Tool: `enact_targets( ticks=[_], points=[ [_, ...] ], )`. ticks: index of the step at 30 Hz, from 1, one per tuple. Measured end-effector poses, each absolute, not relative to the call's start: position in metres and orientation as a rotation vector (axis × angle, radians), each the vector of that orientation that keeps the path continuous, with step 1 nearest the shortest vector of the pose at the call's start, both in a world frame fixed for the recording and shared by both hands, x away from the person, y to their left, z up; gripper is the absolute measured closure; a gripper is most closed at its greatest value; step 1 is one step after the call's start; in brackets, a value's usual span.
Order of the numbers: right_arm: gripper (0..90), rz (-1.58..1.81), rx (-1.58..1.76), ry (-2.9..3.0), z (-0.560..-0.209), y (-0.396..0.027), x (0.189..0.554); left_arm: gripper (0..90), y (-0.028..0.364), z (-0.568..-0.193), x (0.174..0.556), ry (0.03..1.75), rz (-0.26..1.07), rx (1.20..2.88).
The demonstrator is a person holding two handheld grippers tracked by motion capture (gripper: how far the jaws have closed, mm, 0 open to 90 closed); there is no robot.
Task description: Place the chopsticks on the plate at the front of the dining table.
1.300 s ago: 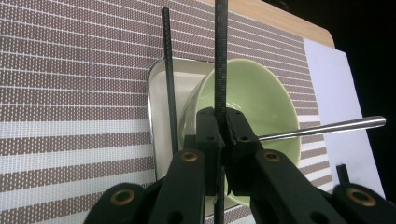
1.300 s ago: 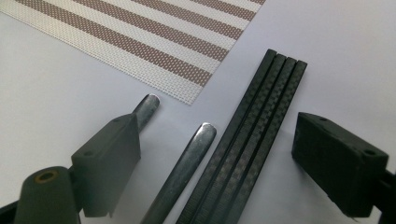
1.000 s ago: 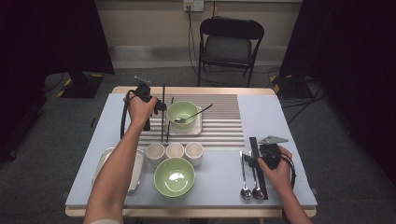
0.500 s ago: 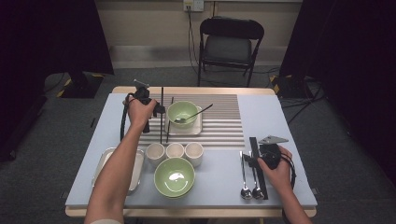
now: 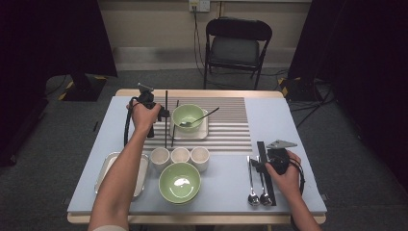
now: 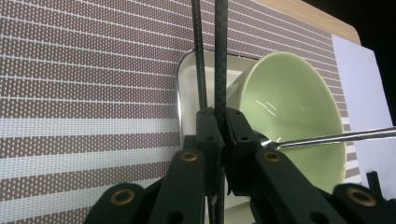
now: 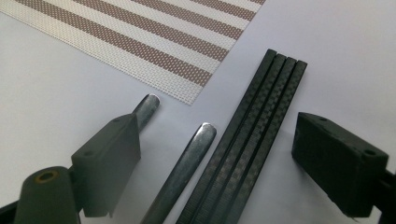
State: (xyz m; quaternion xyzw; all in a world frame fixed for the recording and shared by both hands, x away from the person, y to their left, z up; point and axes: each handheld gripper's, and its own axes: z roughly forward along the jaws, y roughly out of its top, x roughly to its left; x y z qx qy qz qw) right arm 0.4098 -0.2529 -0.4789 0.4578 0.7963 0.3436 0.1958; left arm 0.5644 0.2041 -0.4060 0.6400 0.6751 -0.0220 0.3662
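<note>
The left gripper [image 6: 223,140] pinched a chopstick [image 6: 220,56] beside a green bowl [image 6: 294,107] holding a spoon [image 6: 336,136]. The right gripper [image 7: 217,154] stayed spread wide over the chopsticks [image 7: 254,140].

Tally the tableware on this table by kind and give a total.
Green bowls: 2
White cups: 3
Spoons: 3
Black chopsticks: 6
Metal tray: 1
White square plate: 1
Total: 16
</note>
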Motion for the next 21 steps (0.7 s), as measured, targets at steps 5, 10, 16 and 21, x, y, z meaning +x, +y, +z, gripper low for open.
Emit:
enact_targets(
  ticks=[5, 10, 16, 21],
  points=[
    [14.2, 0.962, 1.283, 2.231, -0.4789, -0.2530, 0.4098, 85.8, 0.2010, -0.4086, 0.5644, 1.744, -0.052, 1.645],
    [14.2, 0.962, 1.283, 2.231, -0.4789, -0.2529, 0.4098, 85.8, 0.1995, -0.4114, 0.5647, 1.737, -0.057, 1.650],
    [14.2, 0.963, 1.282, 2.231, -0.4789, -0.2530, 0.4099, 85.8, 0.1975, -0.4135, 0.5661, 1.747, -0.057, 1.657],
    [14.3, 0.962, 1.284, 2.231, -0.4789, -0.2530, 0.4098, 85.7, 0.1964, -0.4156, 0.5669, 1.749, -0.063, 1.661]
  ],
)
